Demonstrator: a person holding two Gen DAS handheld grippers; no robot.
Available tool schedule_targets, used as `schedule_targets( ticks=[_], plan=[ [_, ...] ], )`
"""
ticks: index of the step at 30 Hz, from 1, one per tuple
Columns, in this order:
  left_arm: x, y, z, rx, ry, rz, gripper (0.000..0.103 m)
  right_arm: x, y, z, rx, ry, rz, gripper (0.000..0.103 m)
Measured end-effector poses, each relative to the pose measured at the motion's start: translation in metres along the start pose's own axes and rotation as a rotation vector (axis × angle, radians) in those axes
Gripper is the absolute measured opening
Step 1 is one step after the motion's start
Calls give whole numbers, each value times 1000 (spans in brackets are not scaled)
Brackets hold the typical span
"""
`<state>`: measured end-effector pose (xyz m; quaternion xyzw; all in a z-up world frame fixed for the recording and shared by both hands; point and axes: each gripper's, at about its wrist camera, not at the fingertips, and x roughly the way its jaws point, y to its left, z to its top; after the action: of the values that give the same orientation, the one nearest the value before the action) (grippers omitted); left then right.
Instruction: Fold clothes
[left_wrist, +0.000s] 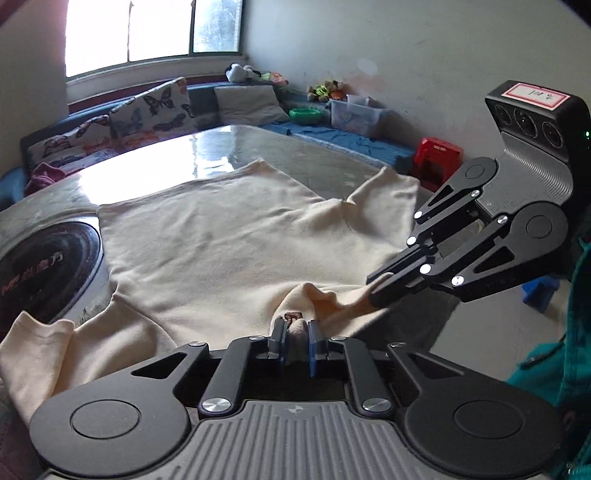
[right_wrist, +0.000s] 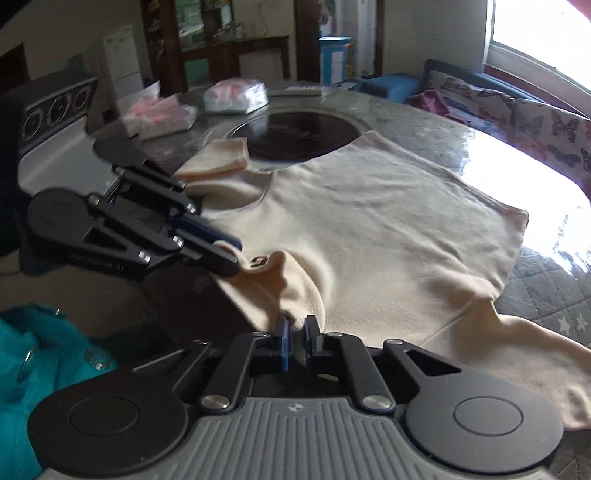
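a cream shirt (left_wrist: 229, 236) lies spread flat on a round table (left_wrist: 207, 147). its near edge, by the neck hole, is bunched up where both tongs meet it. the left tongs (left_wrist: 296, 328) are pinched tight on a fold of the shirt at the neck, close to a small brown tag (left_wrist: 293, 315). the right tongs (left_wrist: 380, 291) sit just beside them, a bit to the right, and are pinched on the same edge of the shirt. in the right wrist view the right tongs (right_wrist: 297, 326) have cloth squeezed between their tips, and the left tongs (right_wrist: 232, 256) bite the edge close by, on the left.

the shirt (right_wrist: 369, 221) looks soft and a little fuzzy, with small wrinkles. one short sleeve (right_wrist: 221, 157) lies flat at the far left, and the other sleeve (right_wrist: 535, 354) hangs near the table edge. the table is shiny and smooth, with a dark round glass plate (right_wrist: 295, 136) in the middle. the shirt covers part of that plate. the tongs are black and hard, with blue pads (right_wrist: 284, 341) inside the tips.
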<state>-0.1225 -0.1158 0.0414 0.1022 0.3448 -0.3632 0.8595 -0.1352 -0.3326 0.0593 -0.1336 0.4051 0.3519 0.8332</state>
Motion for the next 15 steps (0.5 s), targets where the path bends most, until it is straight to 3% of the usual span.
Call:
schedule_targets(
  ticks=[4,5,9,12,15],
  plan=[
    [0,4,-3,1,22,-18,19,2,1,-4,-14,50,47,12],
    [-4,7,-2,-5,10,-23,19,-4,-2,-2,-8,36,63,18],
    [-15,22,10,-63,-61,-5,19,-20,-13,7,38,-34,89,21],
    [-10,34,15,-131,-87,50,19,-18,-27,15,72,-90,33,32],
    [-11,48,14,-189,-119,177,19,-1,-50,19,177,-135,14,32]
  ],
)
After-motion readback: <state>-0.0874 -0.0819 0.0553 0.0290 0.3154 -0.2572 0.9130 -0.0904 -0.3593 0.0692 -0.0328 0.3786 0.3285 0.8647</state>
